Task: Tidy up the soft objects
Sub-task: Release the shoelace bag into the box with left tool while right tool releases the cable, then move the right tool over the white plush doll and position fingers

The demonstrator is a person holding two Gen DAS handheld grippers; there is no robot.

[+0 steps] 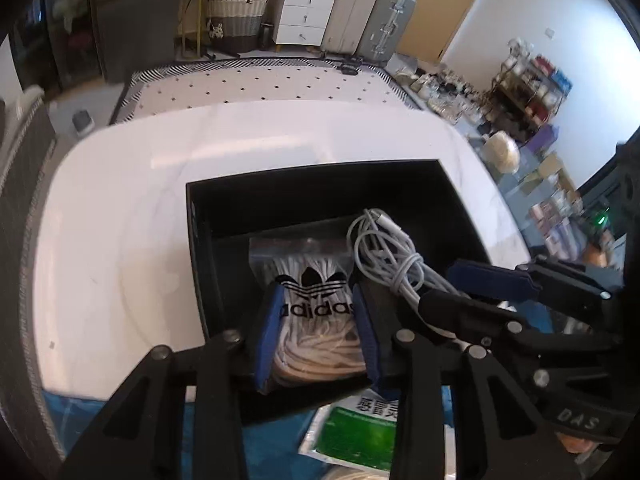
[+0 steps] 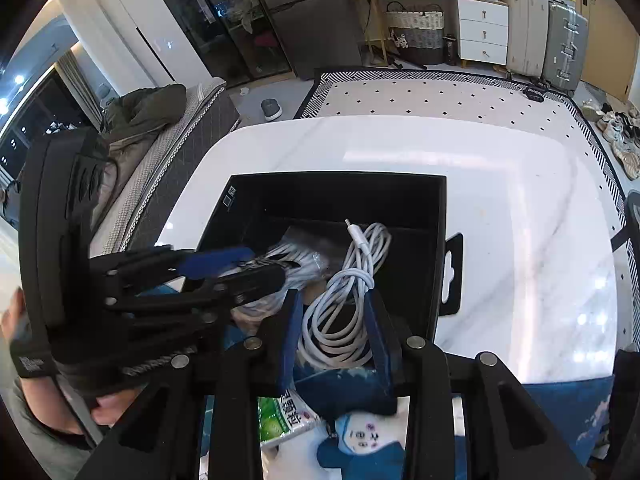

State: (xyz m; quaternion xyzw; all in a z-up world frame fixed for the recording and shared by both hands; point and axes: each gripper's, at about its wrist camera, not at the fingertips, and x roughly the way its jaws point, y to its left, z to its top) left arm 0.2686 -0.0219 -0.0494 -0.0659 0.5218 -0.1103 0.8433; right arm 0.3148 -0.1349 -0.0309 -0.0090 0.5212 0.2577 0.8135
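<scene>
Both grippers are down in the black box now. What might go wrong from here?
1. The white cable loops loosely around the right gripper; pulling out may drag it from the black box.
2. The left gripper pinches the bag of laces; the thin plastic may cling or tear.
3. Both grippers sit close together and could collide.

Right tool (image 2: 334, 320) straddling coiled white cable (image 2: 348, 280) in black box (image 2: 438, 240), left tool (image 2: 256, 266) beside

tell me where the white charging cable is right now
The white charging cable is coiled in the black box, between the right gripper fingers, beside the adidas bag to its left.
</scene>
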